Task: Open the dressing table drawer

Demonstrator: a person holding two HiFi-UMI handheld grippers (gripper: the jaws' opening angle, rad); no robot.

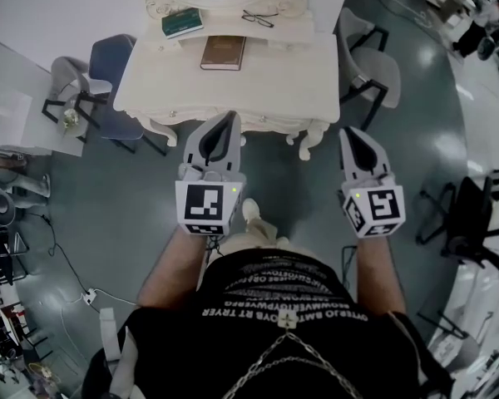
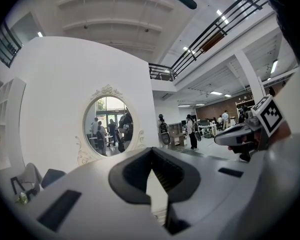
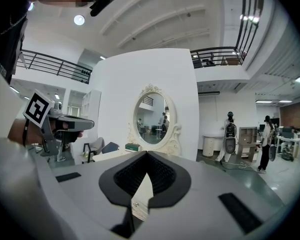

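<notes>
Standing before the dressing table [image 1: 262, 81], we are holding the left gripper [image 1: 229, 121] and right gripper [image 1: 350, 135] level, jaws pressed together and empty, aiming them at the drawer [image 1: 274, 125], which is probably sitting closed under the table's front edge.

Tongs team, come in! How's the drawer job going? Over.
Left tongs and right tongs shut, empty. Dressing table dead ahead, nothing pulled open yet. Chairs at its sides, none blocking.
</notes>
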